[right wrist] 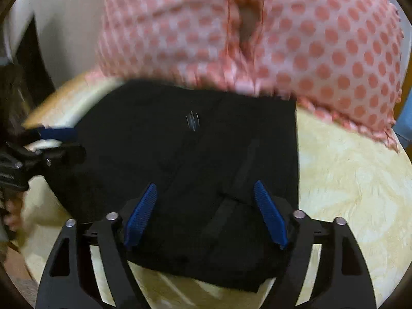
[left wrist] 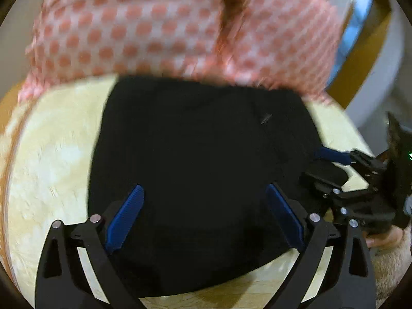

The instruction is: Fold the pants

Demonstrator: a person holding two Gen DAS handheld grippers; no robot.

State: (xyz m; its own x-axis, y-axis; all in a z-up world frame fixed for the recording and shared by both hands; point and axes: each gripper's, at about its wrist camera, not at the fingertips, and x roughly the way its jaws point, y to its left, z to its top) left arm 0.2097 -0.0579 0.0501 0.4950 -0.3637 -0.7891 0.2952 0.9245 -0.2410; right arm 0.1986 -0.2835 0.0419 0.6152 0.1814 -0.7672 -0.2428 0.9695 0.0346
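The black pants point(left wrist: 195, 154) lie folded in a compact rectangle on a pale yellow table point(left wrist: 56, 170). My left gripper point(left wrist: 203, 193) is open above the near part of the pants, its blue pads point(left wrist: 126, 216) wide apart. My right gripper point(right wrist: 206, 190) is open above the pants point(right wrist: 195, 159) too, holding nothing. The right gripper also shows at the right edge of the left wrist view point(left wrist: 324, 164), at the pants' side. The left gripper shows at the left edge of the right wrist view point(right wrist: 67, 141), at the pants' edge.
A person in a pink polka-dot garment point(left wrist: 159, 25) stands at the table's far edge, right behind the pants. The yellow table point(right wrist: 347, 180) extends to the right of the pants. A white curved frame point(left wrist: 386, 59) stands beyond the table at right.
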